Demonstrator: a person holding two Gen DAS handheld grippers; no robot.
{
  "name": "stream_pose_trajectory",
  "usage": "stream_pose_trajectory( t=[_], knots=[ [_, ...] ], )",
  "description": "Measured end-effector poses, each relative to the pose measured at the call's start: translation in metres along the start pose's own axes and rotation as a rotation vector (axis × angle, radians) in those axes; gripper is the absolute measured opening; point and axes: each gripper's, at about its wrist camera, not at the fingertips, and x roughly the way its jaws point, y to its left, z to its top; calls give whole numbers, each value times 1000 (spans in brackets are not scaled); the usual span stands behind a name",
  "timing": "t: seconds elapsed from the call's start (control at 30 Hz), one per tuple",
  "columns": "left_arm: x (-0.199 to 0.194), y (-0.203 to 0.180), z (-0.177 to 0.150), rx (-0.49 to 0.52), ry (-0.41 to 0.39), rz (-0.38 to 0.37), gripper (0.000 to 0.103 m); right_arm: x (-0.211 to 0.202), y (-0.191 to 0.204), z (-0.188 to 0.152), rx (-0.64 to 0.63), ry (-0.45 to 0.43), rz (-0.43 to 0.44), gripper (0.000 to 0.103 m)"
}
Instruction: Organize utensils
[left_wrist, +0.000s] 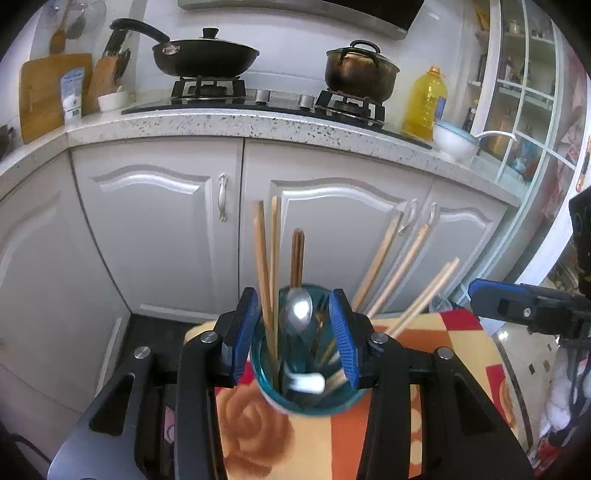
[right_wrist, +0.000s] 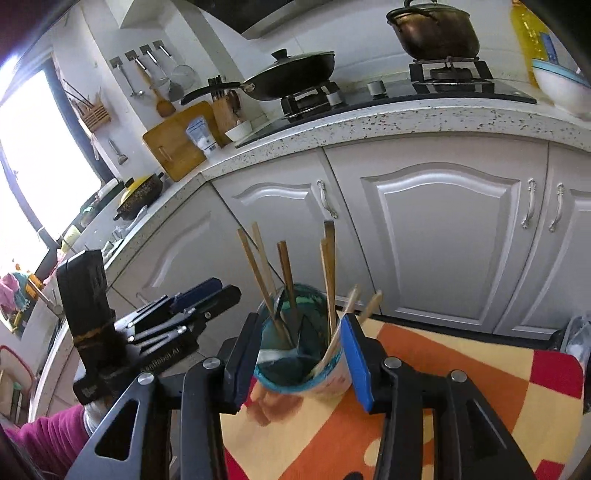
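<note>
Working from your left, the left gripper (left_wrist: 299, 328) stands with its blue pads parted either side of the blue cup (left_wrist: 306, 376), not pressing it. The right gripper (right_wrist: 301, 356) brackets that cup from the other side, jaws likewise apart, holding nothing. The cup sits between your tongs on the patterned cloth (right_wrist: 461, 373), crowded with chopsticks (left_wrist: 264, 266) and a metal spoon (left_wrist: 297, 310). Expect a smooth, slippery, top-heavy load; the sticks are light and stiff. Grip the cup low on its wall, gently.

cup (left_wrist: 314, 398) base blurred, chopsticks' (left_wrist: 264, 266) lower ends hidden
</note>
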Motion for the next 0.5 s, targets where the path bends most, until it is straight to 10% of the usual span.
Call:
stream_pose_trajectory(
  t=[0.5],
  knots=[
    [-26,-19,-48,-25,88,76,49,-9,17,-63,-23,3,-172,43]
  ],
)
